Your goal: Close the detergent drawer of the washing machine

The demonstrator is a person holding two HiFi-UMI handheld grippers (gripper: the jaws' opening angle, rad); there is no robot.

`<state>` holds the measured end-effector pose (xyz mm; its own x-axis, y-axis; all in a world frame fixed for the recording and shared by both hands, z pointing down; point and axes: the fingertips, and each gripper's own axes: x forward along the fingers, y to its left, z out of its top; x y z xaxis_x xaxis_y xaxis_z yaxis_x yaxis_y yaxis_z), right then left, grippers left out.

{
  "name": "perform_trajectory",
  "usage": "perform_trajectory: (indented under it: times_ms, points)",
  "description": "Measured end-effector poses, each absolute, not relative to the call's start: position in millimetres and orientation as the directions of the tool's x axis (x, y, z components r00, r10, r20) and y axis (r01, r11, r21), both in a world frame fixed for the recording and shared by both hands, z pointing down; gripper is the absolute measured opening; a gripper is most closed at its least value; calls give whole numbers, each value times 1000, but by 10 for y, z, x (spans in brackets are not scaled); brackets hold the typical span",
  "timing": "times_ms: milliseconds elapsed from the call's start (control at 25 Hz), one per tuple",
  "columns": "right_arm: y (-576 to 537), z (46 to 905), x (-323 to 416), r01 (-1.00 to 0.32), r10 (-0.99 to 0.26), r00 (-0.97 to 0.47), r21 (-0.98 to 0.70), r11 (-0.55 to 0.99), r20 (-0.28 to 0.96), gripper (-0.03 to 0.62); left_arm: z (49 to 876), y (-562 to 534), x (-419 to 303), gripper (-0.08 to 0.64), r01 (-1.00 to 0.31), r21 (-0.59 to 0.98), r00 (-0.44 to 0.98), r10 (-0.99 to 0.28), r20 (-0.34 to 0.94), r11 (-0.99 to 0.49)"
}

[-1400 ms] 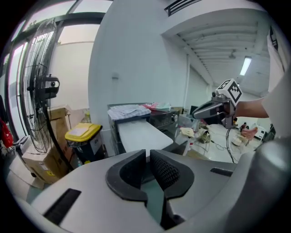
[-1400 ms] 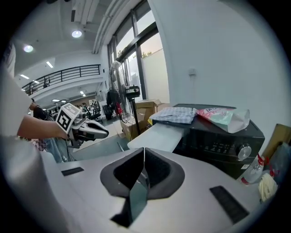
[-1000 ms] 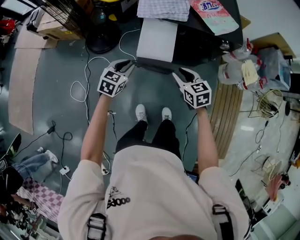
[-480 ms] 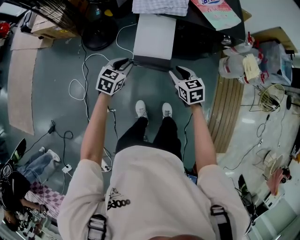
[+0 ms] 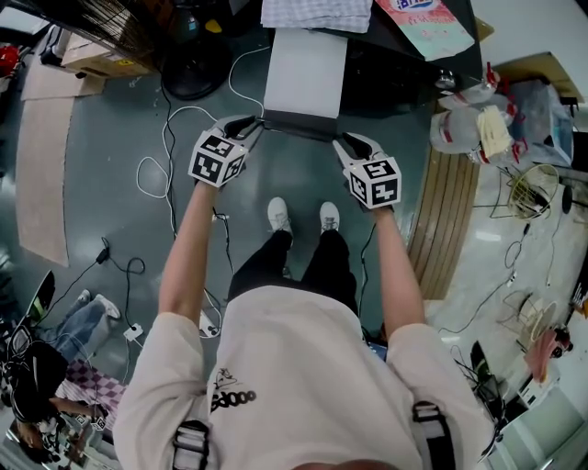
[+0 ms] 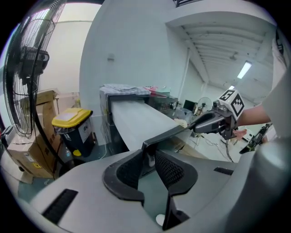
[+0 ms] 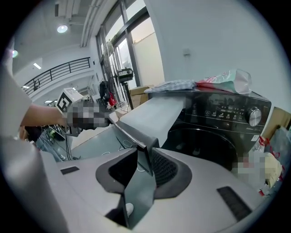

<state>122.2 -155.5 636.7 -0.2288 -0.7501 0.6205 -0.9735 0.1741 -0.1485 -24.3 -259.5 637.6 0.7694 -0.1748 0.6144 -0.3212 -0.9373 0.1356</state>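
Observation:
The detergent drawer (image 5: 301, 73) is a long white tray that stands pulled far out of the black washing machine (image 5: 395, 73), with a dark front panel (image 5: 299, 124) at its near end. My left gripper (image 5: 250, 124) is at the panel's left corner. In the left gripper view that corner sits between the pads (image 6: 169, 169) of the left gripper (image 6: 149, 159), which is shut on it. My right gripper (image 5: 347, 142) is at the right corner. Its jaws are closing with the panel's edge between them, and the right gripper (image 7: 144, 166) looks pressed on it.
A checked cloth (image 5: 317, 14) and a pink detergent bag (image 5: 418, 27) lie on the machine. Cables (image 5: 165, 165) trail over the floor at left and a wooden pallet (image 5: 450, 229) lies at right. A standing fan (image 6: 27, 68) and a yellow-lidded bin (image 6: 72, 127) stand left of the machine.
Both grippers have sunk a little onto the corners of the drawer's front panel, the right one drawing in closer. The drawer has not moved.

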Motion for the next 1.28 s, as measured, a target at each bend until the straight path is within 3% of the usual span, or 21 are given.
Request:
perform_trajectory:
  times_ms: [560,1280]
  points:
    - [-1563,6300,1216,-988,-779,-149,-131,87,609,94,6326,-2604,-246,92,-307,125,776,-172,607,-943]
    - [-1903,6158,1475,-984,-798,-178,-131,125,575,81,6224,-2889,8,91,-440,134,748,-280,602,-888]
